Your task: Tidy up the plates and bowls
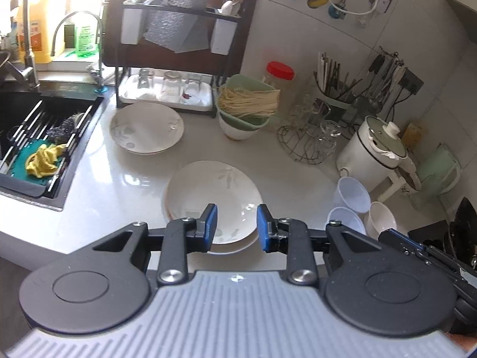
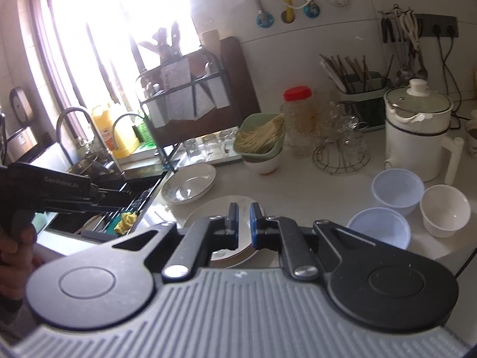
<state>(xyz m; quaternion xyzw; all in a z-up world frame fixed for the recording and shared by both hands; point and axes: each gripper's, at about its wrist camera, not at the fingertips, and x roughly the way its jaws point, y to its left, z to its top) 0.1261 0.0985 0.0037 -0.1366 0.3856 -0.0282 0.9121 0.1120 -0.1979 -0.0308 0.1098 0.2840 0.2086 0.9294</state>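
**Two plate stacks, three small bowls on counter**

Near plate stack (image 1: 213,200) sits at the counter's (image 1: 125,179) front edge; second plate stack (image 1: 147,126) behind it by the sink (image 1: 35,137) corner. Three bowls at the right: two bluish bowls (image 1: 353,194), one white bowl (image 1: 383,216), touching. Left gripper (image 1: 237,228) jaws apart, empty, over the near stack. Right gripper (image 2: 244,223) jaws together, empty. Behind: green noodle basket (image 1: 244,101), glass rack (image 1: 167,89), white pot (image 1: 372,149).

"GenRobot.AI" on left claw (image 2: 98,198) body
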